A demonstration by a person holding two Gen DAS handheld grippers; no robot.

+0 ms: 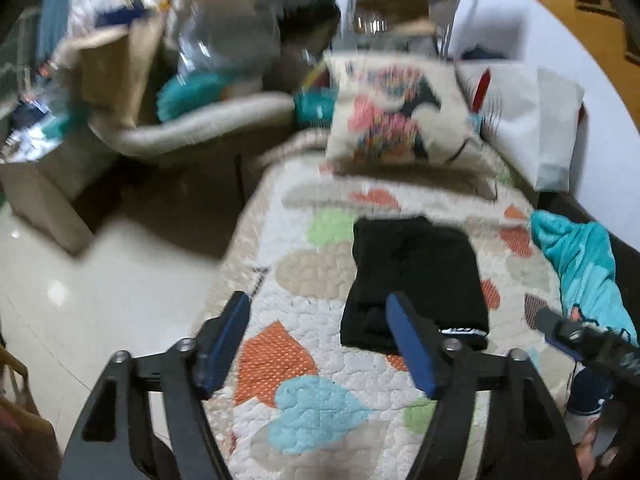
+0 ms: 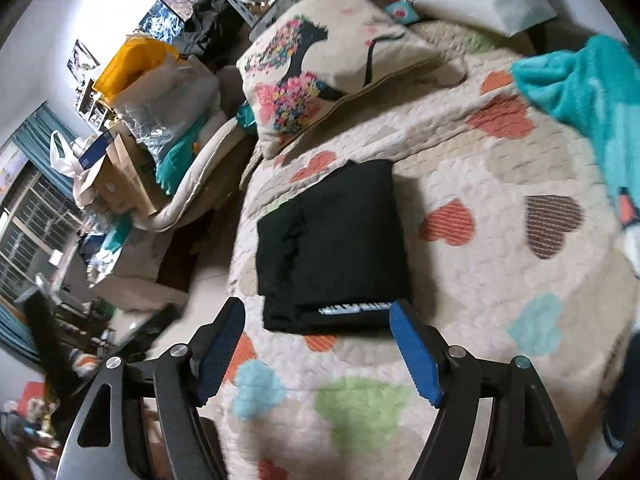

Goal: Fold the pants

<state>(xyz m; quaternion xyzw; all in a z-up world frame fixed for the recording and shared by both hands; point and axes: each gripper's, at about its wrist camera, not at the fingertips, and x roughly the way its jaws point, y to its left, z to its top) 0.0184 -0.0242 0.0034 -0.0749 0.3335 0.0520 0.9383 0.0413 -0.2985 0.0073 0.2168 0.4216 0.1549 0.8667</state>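
Since the pants (image 2: 332, 248) already lay as a compact black rectangle in the middle of the frame, the folding looked finished. Both the left tool (image 1: 320, 312) and the right tool (image 2: 318, 320) were released, jaws wide and empty, just short of the bundle's near edge. What remained was probably only withdrawing. The bed's heart-patterned quilt (image 2: 500, 160) carried a pillow (image 2: 328, 64) at upper centre; clutter (image 2: 132, 128) filled the left.

1. No text could be read anywhere.
2. The folded black pants (image 2: 332, 240) carried a white printed strip (image 2: 356, 307) along the near edge; its characters were too blurred to make out.
3. The same strip (image 1: 462, 331) was equally illegible from the left wrist view.
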